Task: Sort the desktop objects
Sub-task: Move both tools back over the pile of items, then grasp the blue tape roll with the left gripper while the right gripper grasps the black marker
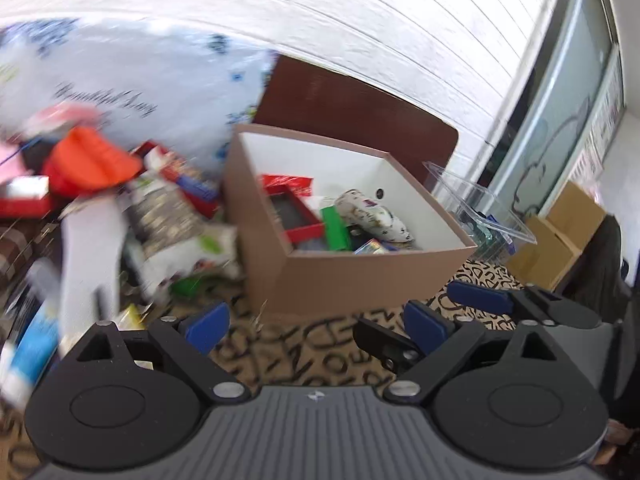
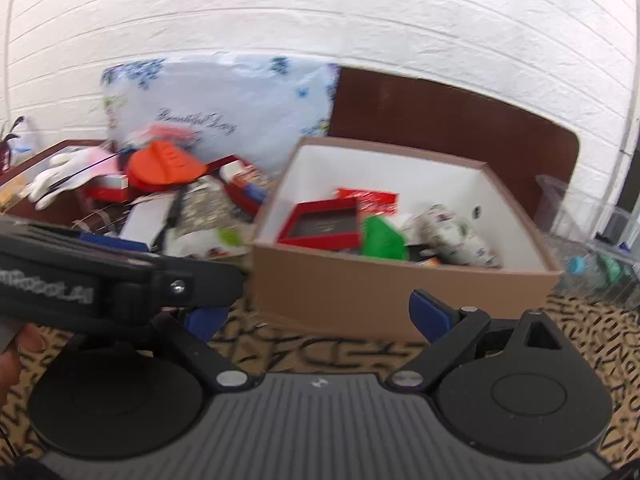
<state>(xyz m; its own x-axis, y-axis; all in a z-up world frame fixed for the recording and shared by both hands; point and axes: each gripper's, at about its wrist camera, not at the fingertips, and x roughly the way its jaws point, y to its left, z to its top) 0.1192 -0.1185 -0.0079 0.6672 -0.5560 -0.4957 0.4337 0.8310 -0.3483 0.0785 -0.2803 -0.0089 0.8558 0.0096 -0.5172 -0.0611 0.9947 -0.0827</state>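
A brown cardboard box (image 1: 360, 284) (image 2: 400, 284) with white inner walls stands on the letter-patterned cloth. Inside it lie a red tray (image 1: 298, 216) (image 2: 324, 224), a green piece (image 1: 336, 228) (image 2: 382, 238), a patterned white pouch (image 1: 376, 216) (image 2: 452, 236) and a red wrapper (image 1: 288, 182). Left of the box is a blurred pile with an orange item (image 1: 88, 164) (image 2: 164, 166) and packets. My left gripper (image 1: 316, 326) is open in front of the box, with nothing between its pads. My right gripper (image 2: 320, 318) is open too, also short of the box and holding nothing.
A clear plastic bin (image 1: 476, 200) (image 2: 592, 232) stands right of the box. A flowered white bag (image 1: 140, 80) and a dark brown board (image 1: 352, 100) lean on the brick wall. Cardboard cartons (image 1: 560, 236) are at far right. A white glove (image 2: 60, 172) tops the pile.
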